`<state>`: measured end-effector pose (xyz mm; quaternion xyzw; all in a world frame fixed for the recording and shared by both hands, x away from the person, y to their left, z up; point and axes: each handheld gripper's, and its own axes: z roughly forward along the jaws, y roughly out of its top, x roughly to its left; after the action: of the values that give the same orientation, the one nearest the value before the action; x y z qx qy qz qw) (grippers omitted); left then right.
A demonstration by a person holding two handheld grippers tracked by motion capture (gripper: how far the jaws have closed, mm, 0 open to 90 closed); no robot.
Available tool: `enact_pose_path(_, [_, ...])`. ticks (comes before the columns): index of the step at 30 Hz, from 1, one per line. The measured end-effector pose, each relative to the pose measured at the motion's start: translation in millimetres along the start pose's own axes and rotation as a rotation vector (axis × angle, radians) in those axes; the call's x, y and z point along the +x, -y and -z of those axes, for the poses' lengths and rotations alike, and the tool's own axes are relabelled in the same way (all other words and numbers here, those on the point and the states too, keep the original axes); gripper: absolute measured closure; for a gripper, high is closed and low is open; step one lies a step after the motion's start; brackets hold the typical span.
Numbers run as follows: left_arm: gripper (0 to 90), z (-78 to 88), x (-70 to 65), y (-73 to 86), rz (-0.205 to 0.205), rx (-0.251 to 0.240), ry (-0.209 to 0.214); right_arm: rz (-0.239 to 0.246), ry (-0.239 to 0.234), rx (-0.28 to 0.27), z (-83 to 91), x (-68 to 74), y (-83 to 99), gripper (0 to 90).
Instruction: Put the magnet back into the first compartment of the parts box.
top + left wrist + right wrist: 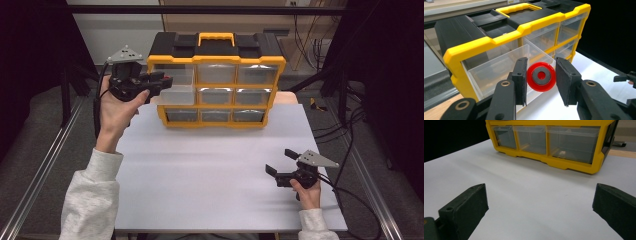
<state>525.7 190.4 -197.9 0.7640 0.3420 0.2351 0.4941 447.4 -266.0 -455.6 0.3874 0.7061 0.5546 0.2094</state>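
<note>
A yellow and black drawer cabinet [216,80] stands at the back of the white table [215,185]. One clear drawer [176,95] on its left side is pulled out. My left gripper [162,80] hovers just over that drawer [496,67], shut on a red disc [541,83] with a grey ring in its middle. The disc [168,79] hangs above the drawer's open top. My right gripper [280,161] sits low over the table near the right front, open with nothing between its fingers. In the right gripper view its jaws [540,192] point at the cabinet's bottom row [571,143].
The other clear drawers are pushed in; one bottom drawer holds a small pale item [562,152]. The table's edge [310,125] runs along the right, and cables [350,195] trail beyond it. Metal rails [45,170] flank the table on the left.
</note>
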Motion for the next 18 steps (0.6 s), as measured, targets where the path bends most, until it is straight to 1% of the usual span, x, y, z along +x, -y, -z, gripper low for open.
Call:
enact_pose_path(3, [62.2,-1.8,0.8,-1.3,-0.002,0.005,-0.006,0.000,0.000,0.001,0.1,-0.2,-0.1,0.4])
enact_pose_path(9, [62.1,-9.9,8.0,-3.4,0.022,0.009,-0.015,-0.001,-0.001,0.000,0.1,0.0,0.0,0.4])
enact_pose_path(14, [62.2,-14.8,13.1,-4.9,0.029,0.008,-0.030,0.001,-0.001,-0.001,0.0,-0.2,-0.1,0.4])
enact_pose_path(15, [62.2,-16.3,13.7,-5.1,0.037,0.008,-0.031,0.001,-0.001,0.000,0.1,-0.2,-0.1,0.4])
enact_pose_path(18, [62.2,-19.2,15.1,-6.1,0.035,0.017,-0.037,0.001,0.000,0.001,-0.2,-0.1,0.1,0.4])
